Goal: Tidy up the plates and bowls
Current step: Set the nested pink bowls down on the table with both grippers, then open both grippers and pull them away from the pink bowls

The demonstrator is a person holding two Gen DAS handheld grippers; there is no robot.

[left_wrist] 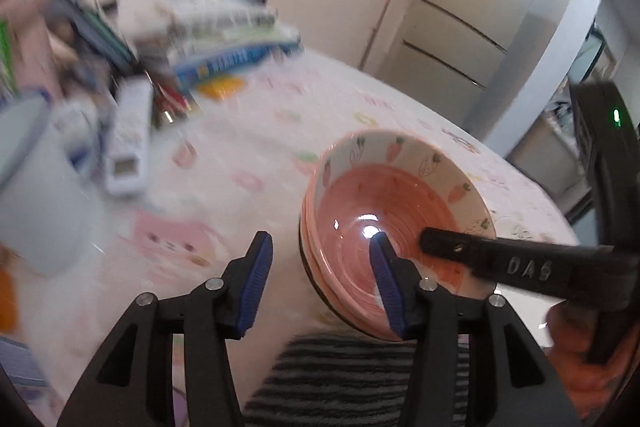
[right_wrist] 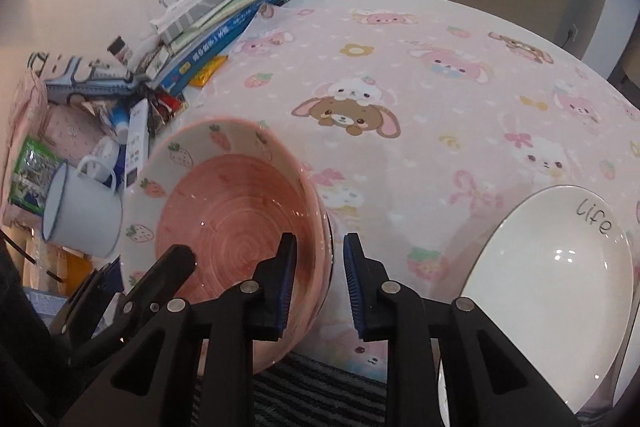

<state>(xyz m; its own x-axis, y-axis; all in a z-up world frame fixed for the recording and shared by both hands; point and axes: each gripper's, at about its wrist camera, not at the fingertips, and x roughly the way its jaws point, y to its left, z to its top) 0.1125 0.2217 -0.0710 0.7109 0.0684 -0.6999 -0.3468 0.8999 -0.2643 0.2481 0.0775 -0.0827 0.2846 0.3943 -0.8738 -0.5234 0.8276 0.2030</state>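
A stack of pink bowls [right_wrist: 236, 211], the top one cream-rimmed with carrot and strawberry prints, sits tilted at the near table edge and juts out over the floor. My right gripper [right_wrist: 320, 238] is shut on the stack's right rim, with one pad inside and one outside. In the left wrist view the bowls [left_wrist: 400, 211] lie right of centre, and the right gripper's finger [left_wrist: 500, 263] reaches in from the right. My left gripper [left_wrist: 320, 235] is open and straddles the left rim without pressing it. Its finger [right_wrist: 176, 263] shows inside the bowl. A white plate [right_wrist: 560, 267] marked "life" lies at the right.
The pink cartoon tablecloth [right_wrist: 400, 67] covers a round table. At the far left are a white enamel mug [right_wrist: 80, 215], a remote [left_wrist: 128, 147] and a pile of books [right_wrist: 216, 27] among clutter. A striped rug [right_wrist: 320, 387] lies below the near edge. A fridge [left_wrist: 480, 7] stands behind.
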